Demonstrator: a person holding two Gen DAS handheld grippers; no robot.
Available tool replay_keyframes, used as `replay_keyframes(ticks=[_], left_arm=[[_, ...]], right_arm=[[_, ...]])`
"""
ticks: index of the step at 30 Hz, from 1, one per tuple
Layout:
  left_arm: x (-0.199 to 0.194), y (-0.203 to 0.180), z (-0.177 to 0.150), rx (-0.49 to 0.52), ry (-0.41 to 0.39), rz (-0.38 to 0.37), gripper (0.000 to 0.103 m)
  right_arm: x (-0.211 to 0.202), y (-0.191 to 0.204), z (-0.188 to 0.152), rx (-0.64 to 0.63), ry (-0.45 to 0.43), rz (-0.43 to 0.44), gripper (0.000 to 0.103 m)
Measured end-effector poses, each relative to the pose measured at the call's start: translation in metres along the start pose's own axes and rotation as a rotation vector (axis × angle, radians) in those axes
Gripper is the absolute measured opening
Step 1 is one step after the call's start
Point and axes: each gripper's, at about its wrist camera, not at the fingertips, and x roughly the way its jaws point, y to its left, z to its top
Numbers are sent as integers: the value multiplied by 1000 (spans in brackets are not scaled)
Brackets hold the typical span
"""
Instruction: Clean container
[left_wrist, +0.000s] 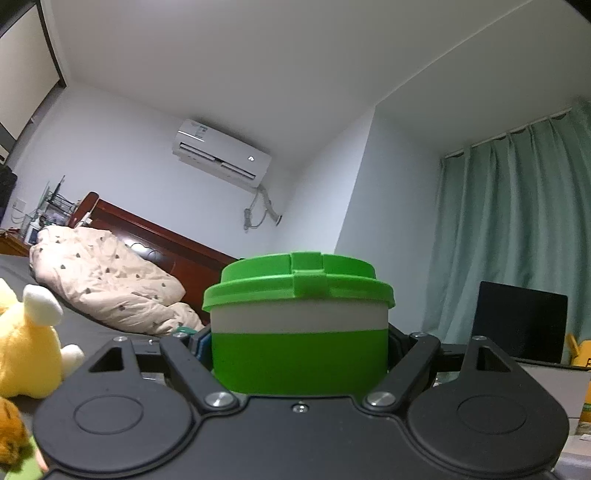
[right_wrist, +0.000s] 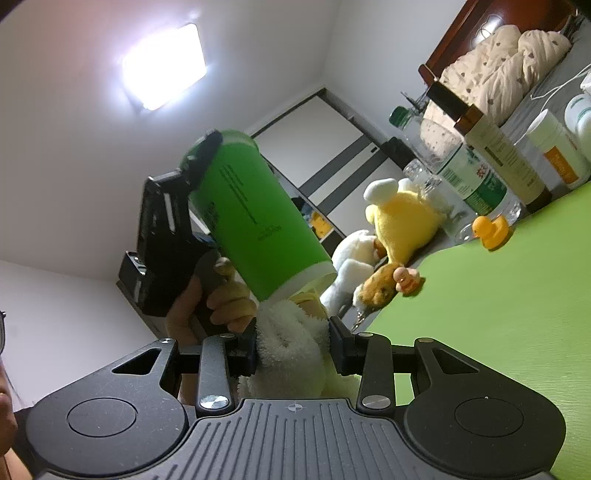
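Off the edge of the green table (right_wrist: 498, 314), in mid-air: container (left_wrist: 299, 354), lid (left_wrist: 299, 284) fitted, clamped by its body between the 2 fingers of the left gripper (left_wrist: 299, 343). Tilted, white-banded end down toward a fluffy white cloth (right_wrist: 284, 347) pinched in the right gripper (right_wrist: 291, 354). Cloth at or just beside that end; contact unclear. Wiping judged in progress; share already wiped or left not determinable, no dirt visible.

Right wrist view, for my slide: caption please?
Right gripper holds a fluffy cloth beneath the tilted green container held by the left gripper.
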Motion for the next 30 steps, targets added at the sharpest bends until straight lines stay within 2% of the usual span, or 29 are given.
replay_keyframes(ticks=[5,9,14,18,24,30], left_arm=[[-4,7,-4,13,19,25,80],[-7,10,-9,41,39,67,80],[-8,7,-19,138,79,169,80],[-6,11,-26,158,104,219,80],[2,18,-38,215,122,340,80],[10,25,-52,248,171,419,80]], right_arm=[[-16,3,4,-8,-43,-27,38],[-30,8,11,-20,-114,-65,38],[-34,25,16,-133,-228,-253,38],[-34,39,20,-239,-306,-419,38],[-9,55,21,-441,-313,-732,38],[9,55,24,-551,-312,-937,38]])
